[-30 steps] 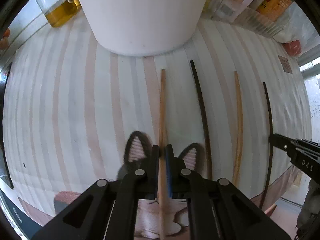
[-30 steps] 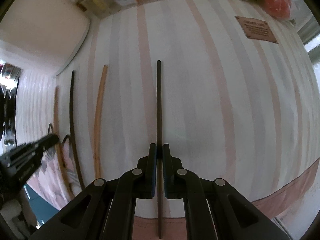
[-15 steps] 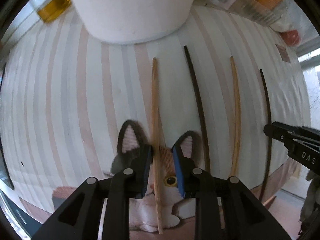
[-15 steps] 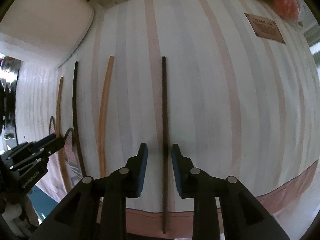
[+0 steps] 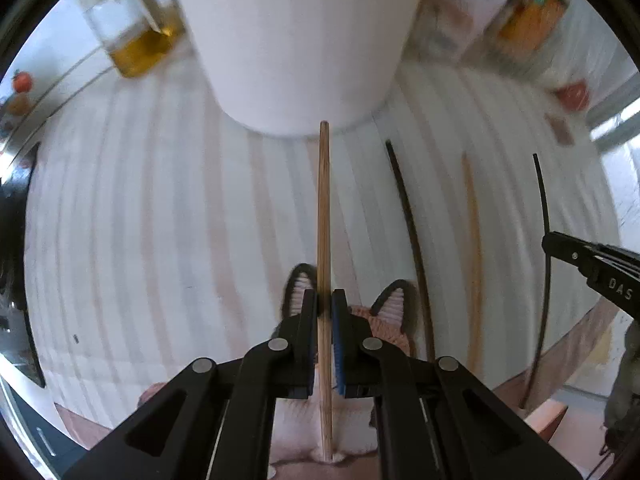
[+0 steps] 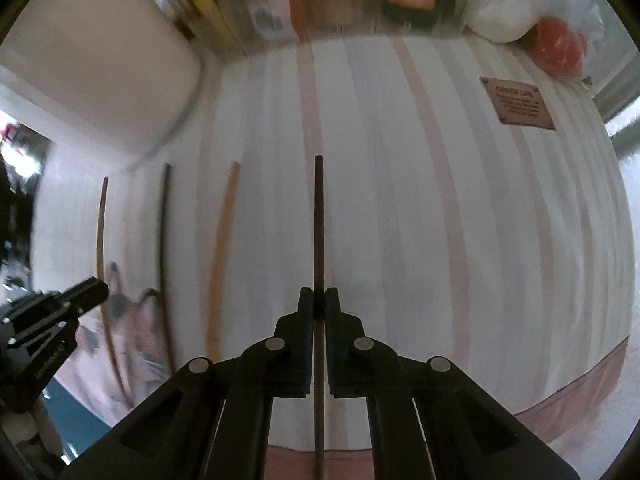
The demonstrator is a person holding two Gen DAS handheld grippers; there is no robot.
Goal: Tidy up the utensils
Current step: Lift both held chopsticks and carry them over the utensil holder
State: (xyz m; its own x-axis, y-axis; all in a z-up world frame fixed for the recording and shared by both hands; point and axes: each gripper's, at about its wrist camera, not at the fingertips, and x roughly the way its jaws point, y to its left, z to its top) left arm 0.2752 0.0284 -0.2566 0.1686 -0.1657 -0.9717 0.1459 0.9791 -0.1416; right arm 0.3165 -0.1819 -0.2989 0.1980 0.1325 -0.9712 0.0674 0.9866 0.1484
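Two hand-held tongs work over a bench (image 6: 400, 200) covered in a pale striped cloth. The left tongs (image 5: 325, 304) are closed narrowly on a light wooden chopstick (image 5: 324, 208), which runs straight ahead between the jaws toward a large white container (image 5: 296, 40). The right tongs (image 6: 319, 302) are likewise clamped on a dark chopstick (image 6: 319, 224).

Between the two held sticks, another dark chopstick (image 5: 408, 232) and another wooden chopstick (image 5: 474, 240) lie on the cloth, roughly parallel and apart. A cat-face mat (image 5: 394, 312) sits under the near ends on the left. A glass jug of amber liquid (image 5: 136, 28) stands behind.

The step in hand appears to be picking up one stick per hand. The next move likely calls for lifting both cleanly and pairing each with its matching colour, keeping the grip firm so the thin sticks do not swivel.
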